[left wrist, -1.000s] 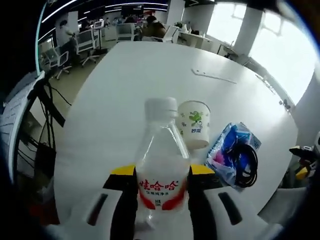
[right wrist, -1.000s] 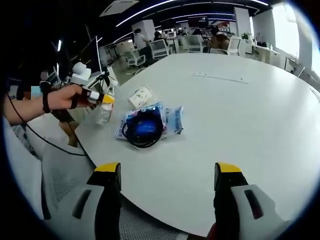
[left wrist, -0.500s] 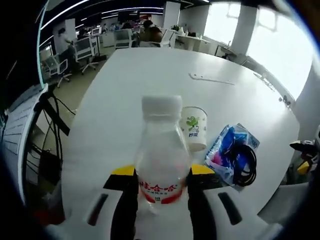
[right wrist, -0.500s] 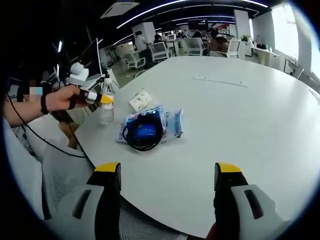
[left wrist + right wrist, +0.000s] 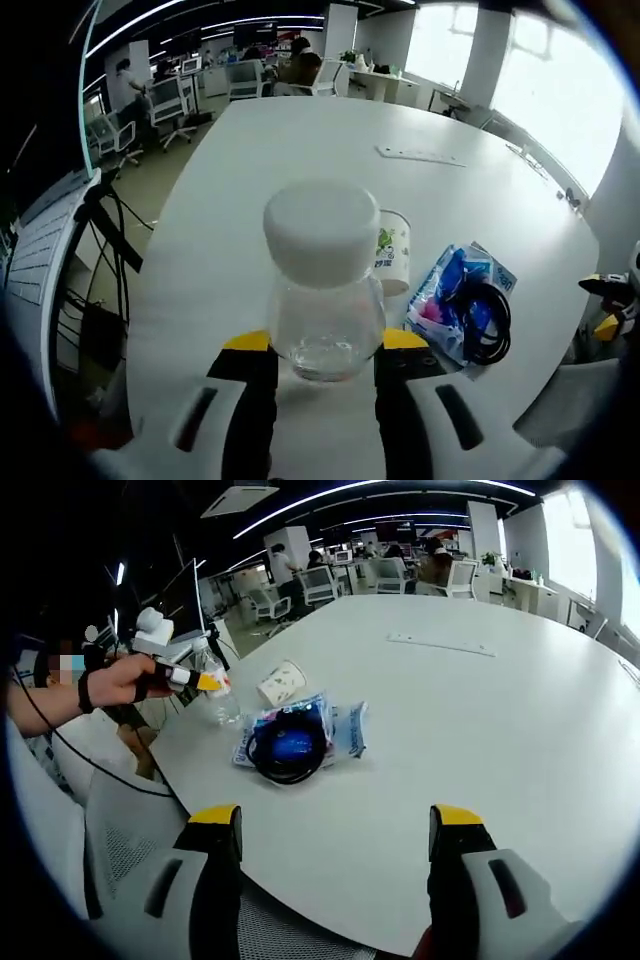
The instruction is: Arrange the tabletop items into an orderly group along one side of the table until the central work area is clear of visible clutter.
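The left gripper [image 5: 325, 362] has its jaws clenched on the clear water bottle [image 5: 325, 300], and the bottle is tipped toward the camera, white cap up front, so the label is hidden from the left gripper view. In the right gripper view the same bottle [image 5: 222, 702] hangs at a slant from the person's hand [image 5: 125, 680] by the near edge of the white table [image 5: 480, 710]; whether its base touches the tabletop is hard to tell from here.

Just beyond the bottle lies a paper cup [image 5: 393, 250] with a green print, on its side. Beside that sits a blue plastic packet [image 5: 455, 300] with a coiled black cable [image 5: 488, 325] on top of it. All three cluster near one edge. Far across the table lies a thin white strip [image 5: 441, 644], well apart from the rest.

The right gripper [image 5: 335, 865] hovers over the near edge with its jaws wide apart, carrying nothing.

Progress, by my reading: the middle of the table looks largely bare already. What is left seems to be setting the bottle down upright with the group, perhaps righting the cup, and fetching that lone strip.
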`<state>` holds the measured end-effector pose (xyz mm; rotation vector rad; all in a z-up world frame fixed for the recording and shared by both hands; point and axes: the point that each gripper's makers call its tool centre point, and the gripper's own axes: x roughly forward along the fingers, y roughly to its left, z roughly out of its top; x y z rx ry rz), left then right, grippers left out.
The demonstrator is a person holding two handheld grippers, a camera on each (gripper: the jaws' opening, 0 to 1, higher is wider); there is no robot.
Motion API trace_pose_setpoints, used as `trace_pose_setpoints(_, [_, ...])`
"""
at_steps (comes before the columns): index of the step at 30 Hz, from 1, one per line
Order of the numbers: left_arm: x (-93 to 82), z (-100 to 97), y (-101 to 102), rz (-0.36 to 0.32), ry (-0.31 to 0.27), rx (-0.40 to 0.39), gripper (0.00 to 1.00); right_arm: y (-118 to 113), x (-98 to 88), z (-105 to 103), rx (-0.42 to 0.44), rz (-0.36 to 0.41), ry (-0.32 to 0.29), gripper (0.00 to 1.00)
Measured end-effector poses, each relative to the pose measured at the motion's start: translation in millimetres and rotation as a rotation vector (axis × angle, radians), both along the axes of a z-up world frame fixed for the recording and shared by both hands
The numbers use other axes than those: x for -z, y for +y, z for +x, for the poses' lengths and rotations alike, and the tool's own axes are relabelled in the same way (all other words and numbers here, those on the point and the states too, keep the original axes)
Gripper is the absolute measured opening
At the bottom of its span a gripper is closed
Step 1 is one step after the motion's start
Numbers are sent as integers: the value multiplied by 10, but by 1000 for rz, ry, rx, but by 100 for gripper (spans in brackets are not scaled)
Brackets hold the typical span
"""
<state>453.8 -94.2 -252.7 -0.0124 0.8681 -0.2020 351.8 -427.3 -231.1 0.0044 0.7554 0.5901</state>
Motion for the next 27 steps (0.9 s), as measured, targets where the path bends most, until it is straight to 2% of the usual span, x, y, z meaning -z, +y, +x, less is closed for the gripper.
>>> trace_pose_setpoints(12, [15, -144, -14, 24, -8, 10, 36, 17, -2, -7, -6, 4, 1, 76])
trace_pose_setpoints(27, [44, -98, -5, 36, -24, 14, 37, 8, -16, -20, -2, 1, -2, 76])
